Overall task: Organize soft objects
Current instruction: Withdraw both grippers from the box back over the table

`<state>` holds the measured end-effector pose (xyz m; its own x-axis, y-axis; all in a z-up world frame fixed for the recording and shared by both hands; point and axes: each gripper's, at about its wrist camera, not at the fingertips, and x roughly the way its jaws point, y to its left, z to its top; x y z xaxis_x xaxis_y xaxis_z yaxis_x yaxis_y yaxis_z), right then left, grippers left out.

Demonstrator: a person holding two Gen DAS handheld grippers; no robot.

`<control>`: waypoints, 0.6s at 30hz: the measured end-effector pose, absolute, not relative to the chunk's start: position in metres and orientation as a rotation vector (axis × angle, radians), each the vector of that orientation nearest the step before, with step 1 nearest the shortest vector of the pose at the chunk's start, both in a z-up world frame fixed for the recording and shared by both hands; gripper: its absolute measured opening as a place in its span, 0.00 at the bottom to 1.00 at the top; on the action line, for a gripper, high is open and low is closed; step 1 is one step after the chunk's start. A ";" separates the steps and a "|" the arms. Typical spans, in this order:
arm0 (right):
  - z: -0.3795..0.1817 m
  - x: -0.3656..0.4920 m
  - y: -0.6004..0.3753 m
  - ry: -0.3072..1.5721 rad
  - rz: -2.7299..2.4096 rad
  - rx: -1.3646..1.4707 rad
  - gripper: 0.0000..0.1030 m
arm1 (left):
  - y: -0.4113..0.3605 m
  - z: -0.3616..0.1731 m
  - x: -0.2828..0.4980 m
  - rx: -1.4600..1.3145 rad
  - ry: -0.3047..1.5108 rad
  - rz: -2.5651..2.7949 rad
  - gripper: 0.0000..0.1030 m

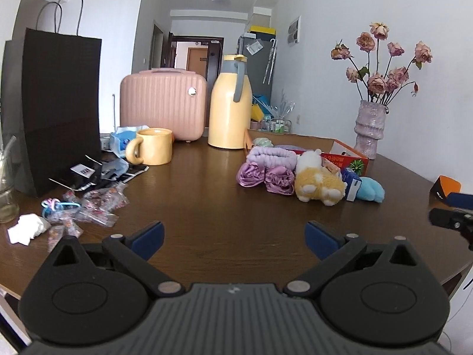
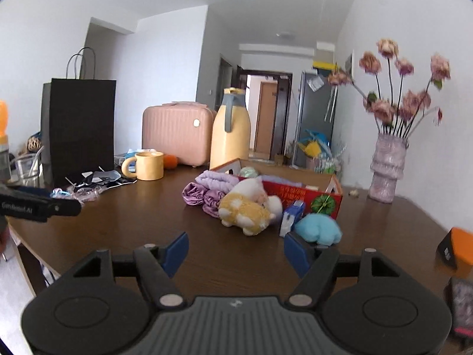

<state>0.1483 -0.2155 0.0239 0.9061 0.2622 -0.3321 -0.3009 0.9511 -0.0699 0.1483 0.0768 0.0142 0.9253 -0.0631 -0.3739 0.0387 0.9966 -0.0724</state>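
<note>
My right gripper (image 2: 236, 255) hovers low over the dark wooden table (image 2: 147, 230), its 2 blue-padded jaws spread wide with nothing between them; my left gripper (image 1: 235, 239) is just as wide and just as empty, over bare tabletop.

Just ahead of my right jaw lies a light-blue plush toy (image 2: 317, 228), and beside it a small blue-and-white carton (image 2: 291, 217) stands against a yellow-and-white plush dog (image 2: 246, 211) lying on its side. Behind the dog are 2 purple satin scrunchies (image 2: 204, 198) and a folded lilac cloth (image 2: 215, 179). All of them are heaped against the front wall of an open red cardboard box (image 2: 295, 195), which already holds a pale green soft thing (image 2: 249, 171) and looks like the place to put them.

As I judge it, the blue plush is the nearest first pick. I would centre the jaws on its thickest part, come in low, and close deep enough that the filling cannot slip out. The carton touching it could topple if I brush it, so I should approach from the open side. The vase of dried roses (image 2: 387, 171) stands well clear on the right.
</note>
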 end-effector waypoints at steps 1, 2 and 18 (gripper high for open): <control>0.022 0.150 -0.215 0.330 0.299 -0.110 0.69 | 0.076 0.013 0.150 -0.068 0.386 -0.057 1.00; 0.021 0.152 -0.215 0.332 0.303 -0.107 0.69 | 0.074 0.011 0.153 -0.068 0.396 -0.061 1.00; -0.003 0.202 -0.243 0.428 0.256 0.037 0.63 | 0.048 -0.012 0.201 -0.066 0.491 -0.129 1.00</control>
